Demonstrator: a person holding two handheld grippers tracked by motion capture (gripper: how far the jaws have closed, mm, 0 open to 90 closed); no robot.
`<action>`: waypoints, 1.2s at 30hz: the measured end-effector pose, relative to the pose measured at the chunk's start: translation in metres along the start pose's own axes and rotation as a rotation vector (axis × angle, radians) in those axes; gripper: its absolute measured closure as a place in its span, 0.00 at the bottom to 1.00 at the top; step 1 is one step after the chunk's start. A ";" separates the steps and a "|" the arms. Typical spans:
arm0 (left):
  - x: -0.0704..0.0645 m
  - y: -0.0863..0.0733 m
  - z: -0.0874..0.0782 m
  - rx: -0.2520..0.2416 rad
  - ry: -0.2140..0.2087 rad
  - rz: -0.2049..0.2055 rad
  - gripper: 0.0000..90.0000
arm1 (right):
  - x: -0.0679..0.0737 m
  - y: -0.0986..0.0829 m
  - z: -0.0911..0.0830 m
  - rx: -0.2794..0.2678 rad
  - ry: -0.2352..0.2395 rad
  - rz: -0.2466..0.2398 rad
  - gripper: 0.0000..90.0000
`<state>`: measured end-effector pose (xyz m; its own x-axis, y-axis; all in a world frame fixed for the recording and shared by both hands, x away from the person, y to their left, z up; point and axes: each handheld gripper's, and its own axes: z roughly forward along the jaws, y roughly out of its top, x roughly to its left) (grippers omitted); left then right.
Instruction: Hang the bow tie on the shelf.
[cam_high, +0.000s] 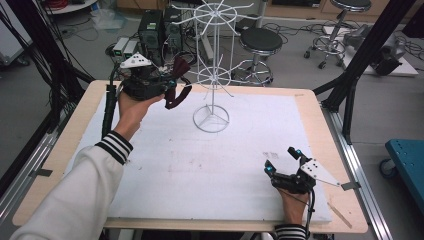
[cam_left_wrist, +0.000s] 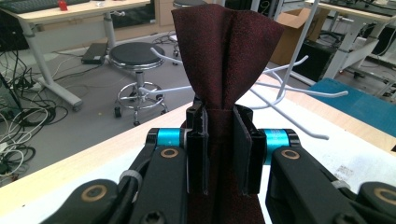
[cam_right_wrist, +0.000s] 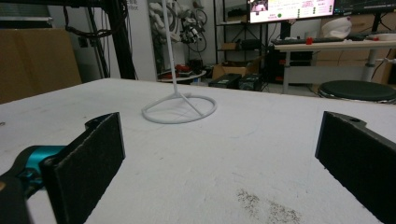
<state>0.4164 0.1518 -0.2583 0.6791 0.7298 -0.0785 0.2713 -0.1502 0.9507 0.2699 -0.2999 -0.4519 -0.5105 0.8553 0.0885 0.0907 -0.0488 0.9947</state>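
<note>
Sleeve (cam_high: 75, 190), striped at the cuff, fills the near corner of the high view, and it leads up to the left gripper (cam_high: 172, 86), raised just beside the white wire rack (cam_high: 212, 75). Its jaws are clamped tight on a dark red tie (cam_left_wrist: 224, 65); in the left gripper view the cloth is pinched between the 2 pads (cam_left_wrist: 243, 149) and fans out above them, with more hanging below.

Judging from this, the step in hand is hanging the tie on 1 of the rack's prongs (cam_left_wrist: 299, 93), which reach out just beyond the cloth. To do it well, the fanned part should pass over a prong tip and drape evenly on both sides before the clamp lets go; a lopsided drape would likely slide off. The prongs are thin and crowd together, so a neighbouring one could snag the cloth.

Well apart from the rack, at the near side of the white mat (cam_high: 200, 170), the right gripper (cam_high: 281, 161) rests with jaws wide apart and nothing between them, facing the rack's ring base (cam_right_wrist: 180, 108). It could steady that base if the rack tips.

Beyond the rack, off the table, stand black stools (cam_high: 260, 42) and a tangle of cables; none of it blocks the reach.
</note>
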 end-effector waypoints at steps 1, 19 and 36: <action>-0.001 0.001 0.001 0.003 -0.001 0.003 0.85 | 0.000 0.000 0.000 0.001 0.001 -0.001 0.01; -0.018 0.003 0.019 0.021 -0.018 0.013 0.85 | 0.000 0.000 -0.001 0.001 0.001 0.005 0.01; -0.027 -0.002 0.037 0.083 -0.030 0.031 0.85 | 0.000 0.000 0.000 -0.001 0.002 0.001 0.01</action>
<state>0.4221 0.1076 -0.2691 0.7079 0.7038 -0.0595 0.3045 -0.2280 0.9248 0.2697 -0.3003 -0.4520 -0.5119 0.8544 0.0895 0.0901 -0.0502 0.9947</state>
